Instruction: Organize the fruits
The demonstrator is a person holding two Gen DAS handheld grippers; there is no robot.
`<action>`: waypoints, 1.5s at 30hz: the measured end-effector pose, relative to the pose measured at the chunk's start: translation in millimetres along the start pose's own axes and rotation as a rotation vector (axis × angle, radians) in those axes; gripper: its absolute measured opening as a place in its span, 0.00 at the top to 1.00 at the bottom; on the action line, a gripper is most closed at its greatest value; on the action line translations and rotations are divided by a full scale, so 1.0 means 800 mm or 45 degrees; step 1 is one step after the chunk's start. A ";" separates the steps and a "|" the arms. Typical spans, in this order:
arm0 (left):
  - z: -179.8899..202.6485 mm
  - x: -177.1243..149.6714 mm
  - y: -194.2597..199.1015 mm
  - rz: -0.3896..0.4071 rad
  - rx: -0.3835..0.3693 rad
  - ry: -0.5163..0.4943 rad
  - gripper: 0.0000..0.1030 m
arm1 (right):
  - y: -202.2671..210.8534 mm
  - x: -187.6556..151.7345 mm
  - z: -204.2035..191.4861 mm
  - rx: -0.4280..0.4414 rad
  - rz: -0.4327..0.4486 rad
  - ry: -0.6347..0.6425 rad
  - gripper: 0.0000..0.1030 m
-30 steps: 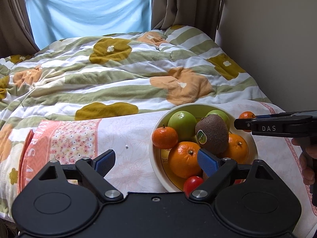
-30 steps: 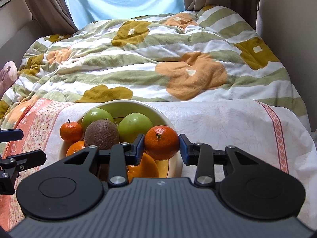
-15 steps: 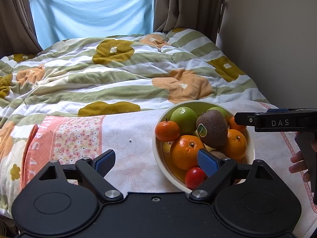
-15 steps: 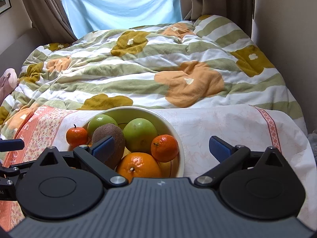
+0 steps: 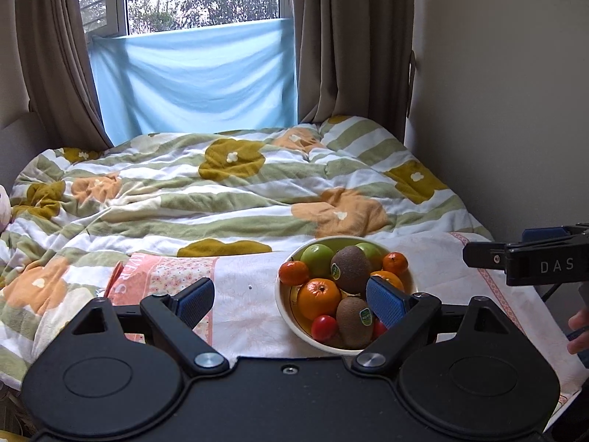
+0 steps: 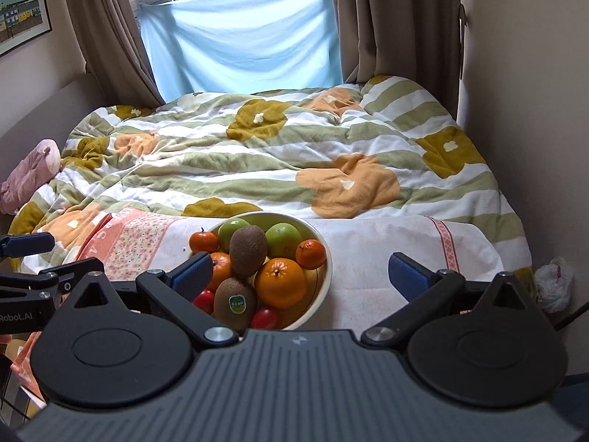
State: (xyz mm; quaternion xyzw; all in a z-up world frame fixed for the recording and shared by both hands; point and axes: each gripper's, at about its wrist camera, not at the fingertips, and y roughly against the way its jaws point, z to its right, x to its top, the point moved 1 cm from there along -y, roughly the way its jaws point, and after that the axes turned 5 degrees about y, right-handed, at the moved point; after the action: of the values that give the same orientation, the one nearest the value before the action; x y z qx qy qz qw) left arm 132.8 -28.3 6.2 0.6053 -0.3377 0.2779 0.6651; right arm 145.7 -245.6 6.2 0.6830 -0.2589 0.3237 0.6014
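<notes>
All fruit sat in the bowl [image 6: 325, 258]; nothing seemed left. Left gripper [image 5: 291, 296] and right gripper [image 6: 302, 274] gaped wide, empty.

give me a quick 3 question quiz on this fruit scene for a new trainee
1. True or false: the right gripper is holding a mandarin.
2. How many kiwis lie in the bowl? A) one B) two C) four
3. Fill in: the bowl sits on a pale cloth spread over the ____ at the foot of the bed.

Key
1. False. Both it and the left gripper are open and empty.
2. B, an upper kiwi and a lower kiwi.
3. Duvet.
</notes>
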 end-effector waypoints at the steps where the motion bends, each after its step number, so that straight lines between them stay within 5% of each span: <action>1: 0.003 -0.001 0.012 0.016 0.006 0.002 0.09 | 0.012 -0.004 -0.001 -0.003 -0.006 0.001 0.00; 6: 0.016 -0.012 0.060 0.078 0.023 0.024 0.00 | 0.064 -0.024 -0.004 -0.053 -0.012 0.028 0.00; 16: 0.024 -0.043 0.104 0.070 0.080 0.055 0.00 | 0.125 -0.062 -0.011 -0.150 -0.030 0.071 0.00; 26: 0.027 -0.067 0.126 0.063 0.159 0.069 0.00 | 0.143 -0.079 -0.018 -0.143 -0.033 0.077 0.00; 45: 0.027 -0.068 0.132 0.073 0.156 0.076 0.00 | 0.150 -0.076 -0.013 -0.139 -0.034 0.067 0.00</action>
State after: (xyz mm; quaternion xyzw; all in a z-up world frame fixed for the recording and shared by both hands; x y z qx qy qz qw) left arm 14.8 -35.5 29.7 0.6262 -0.3172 0.3349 0.6285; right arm 15.2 -254.7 39.4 0.6437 -0.2511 0.3190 0.6487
